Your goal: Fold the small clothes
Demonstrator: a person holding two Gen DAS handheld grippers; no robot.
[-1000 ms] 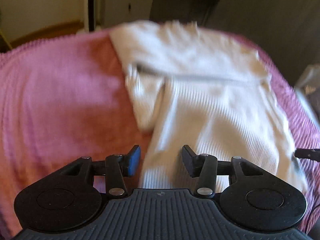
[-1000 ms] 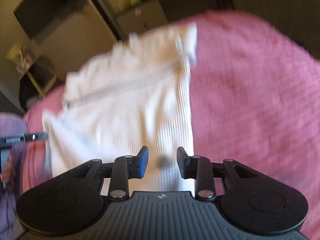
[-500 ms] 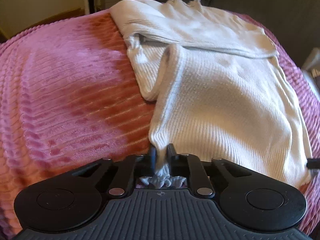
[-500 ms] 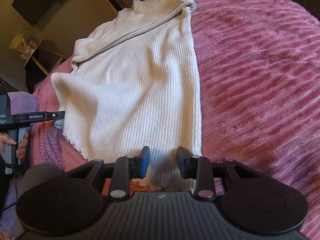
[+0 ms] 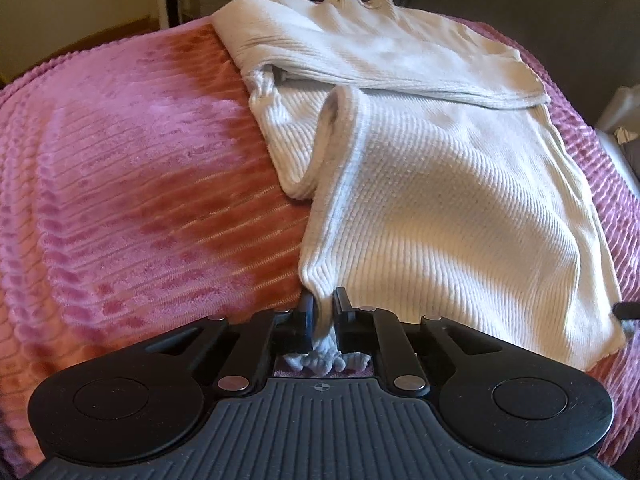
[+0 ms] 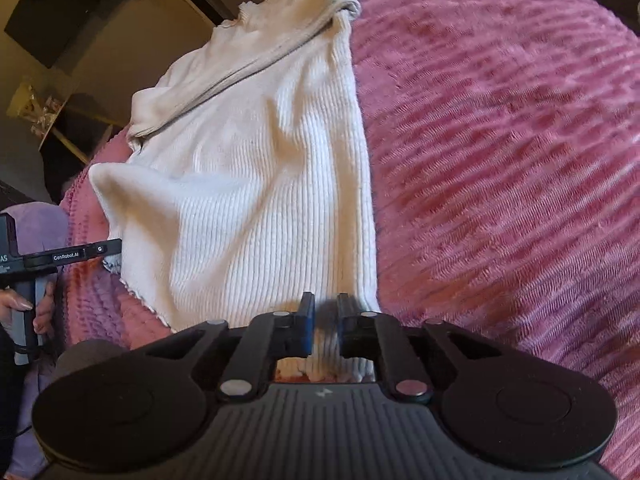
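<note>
- Top, white and ribbed, lies on a pink ridged blanket over a bed; its far part is folded across.
- Left view: the left hand-held gripper is clamped on the top's near left hem corner, cloth bunched behind the pads. Beyond the bed stand a pale wall and a dark doorway.
- Right view: the right hand-held gripper has just been closing; its jaws stand narrow over the top's near right hem corner, cloth between them, though whether they press it I cannot tell. Blanket fills the right side. A hand at far left holds the other tool. A dark screen hangs on the wall behind.
</note>
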